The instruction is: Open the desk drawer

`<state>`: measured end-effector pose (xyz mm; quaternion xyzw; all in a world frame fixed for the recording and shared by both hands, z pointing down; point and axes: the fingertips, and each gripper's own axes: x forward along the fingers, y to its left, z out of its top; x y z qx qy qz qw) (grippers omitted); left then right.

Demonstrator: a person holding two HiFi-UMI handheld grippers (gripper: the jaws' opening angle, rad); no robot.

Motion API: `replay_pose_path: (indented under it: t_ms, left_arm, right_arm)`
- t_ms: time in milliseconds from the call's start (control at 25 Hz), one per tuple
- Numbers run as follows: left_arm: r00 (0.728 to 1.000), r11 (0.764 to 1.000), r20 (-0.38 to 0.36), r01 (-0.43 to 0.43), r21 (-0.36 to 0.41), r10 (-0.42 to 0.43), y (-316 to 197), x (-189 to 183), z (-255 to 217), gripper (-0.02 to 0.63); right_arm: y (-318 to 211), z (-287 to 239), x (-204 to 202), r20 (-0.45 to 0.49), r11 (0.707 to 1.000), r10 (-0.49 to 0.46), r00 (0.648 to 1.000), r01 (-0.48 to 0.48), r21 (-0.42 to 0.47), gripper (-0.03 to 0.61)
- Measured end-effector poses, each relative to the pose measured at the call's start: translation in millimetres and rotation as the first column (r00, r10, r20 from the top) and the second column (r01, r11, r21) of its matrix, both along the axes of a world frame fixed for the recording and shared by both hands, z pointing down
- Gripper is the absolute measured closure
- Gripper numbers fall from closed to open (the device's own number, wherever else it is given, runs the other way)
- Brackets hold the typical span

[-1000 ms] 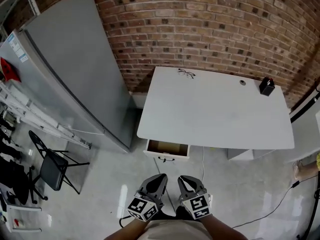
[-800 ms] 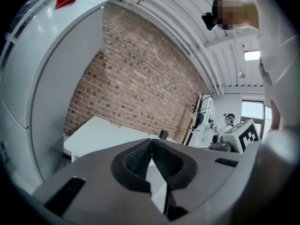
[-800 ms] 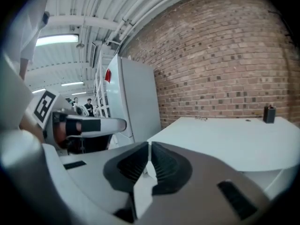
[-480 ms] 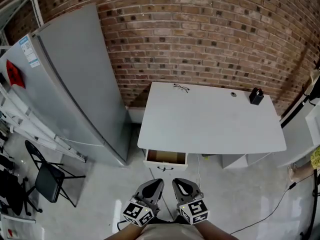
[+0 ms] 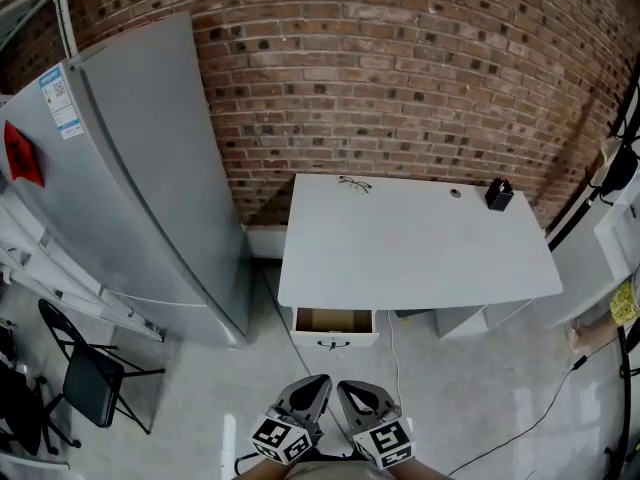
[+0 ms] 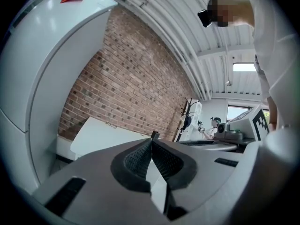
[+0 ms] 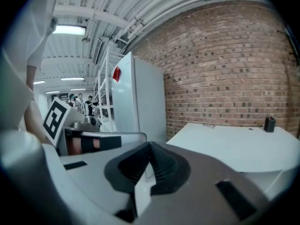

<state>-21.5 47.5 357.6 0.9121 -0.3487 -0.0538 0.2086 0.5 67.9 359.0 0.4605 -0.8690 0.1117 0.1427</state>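
Currently, drawer (image 5: 334, 321) sits part-open under the desk (image 5: 420, 243), left front. Left gripper (image 5: 316, 383), right gripper (image 5: 347, 388): jaws pressed together, empty, well apart from it. Likely light, rigid, free-sliding; grip front handle (image 5: 331, 344).

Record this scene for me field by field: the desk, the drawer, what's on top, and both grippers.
Desk: white desk against the brick wall
Drawer: drawer pulled out under the desk's front left, brown inside showing
On top: glasses near the back edge; black object at the back right
Left gripper: jaws together, nothing between them, short of the drawer
Right gripper: jaws together, nothing between them, short of the drawer
Left of desk: grey refrigerator
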Motion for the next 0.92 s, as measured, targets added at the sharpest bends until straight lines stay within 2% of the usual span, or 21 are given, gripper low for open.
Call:
replay_pose_path:
  t_ms: [360,640,920]
  left_arm:
    - [1.0,0.999,0.005,0.022,0.034,-0.022,-11,18,-14,0.606]
    - [0.999,0.998,0.007,0.032,0.048,-0.033,-10,27,-21,0.606]
    - [0.999,0.998,0.011,0.039,0.048,-0.039,-9,24,-17,0.606]
  right_arm:
    - [-12,-9,17,-0.017,0.998,-0.047,0.999,0.048,0.041,0.563]
    - [-16,-13,41,-0.025,0.999,-0.016,1.0,0.018,0.049,0.563]
    - [-18,-10,47,-0.024,0.999,0.0,1.0,0.001,0.046,0.563]
